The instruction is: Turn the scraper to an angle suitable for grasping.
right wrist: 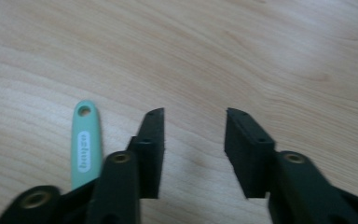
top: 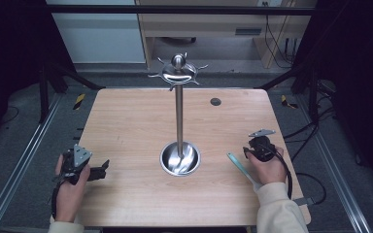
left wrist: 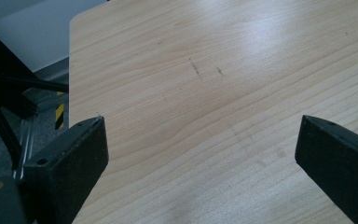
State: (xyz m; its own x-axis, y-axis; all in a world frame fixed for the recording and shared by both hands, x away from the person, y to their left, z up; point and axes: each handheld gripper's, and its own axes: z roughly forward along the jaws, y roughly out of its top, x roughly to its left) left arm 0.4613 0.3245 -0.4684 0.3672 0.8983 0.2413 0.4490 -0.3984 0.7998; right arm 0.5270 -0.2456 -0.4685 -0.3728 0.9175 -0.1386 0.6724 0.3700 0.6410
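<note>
Both hands are low at the near edge of the wooden bench [top: 126, 121], and a tall steel stand [top: 179, 116] with hooks around its crown rises from a round dish base at the centre. The likely thing to be handled is the mint-green utensil handle [right wrist: 85, 142], lying flat on the bench just beside the right gripper [right wrist: 193, 140]. In the right gripper view it sits outside the left-hand jaw, its hanging hole pointing away from the hand, the far end hidden under the gripper. Those jaws stand moderately apart with bare wood between them, gripping nothing. Over on the other side, the left gripper [left wrist: 200, 140] has its jaws spread wide over empty bench, also holding nothing. The handle looks like light, stiff plastic, thin and possibly slick, so I'd pinch it across its narrow width near mid-length, leaving the hole free for a hook.
</note>
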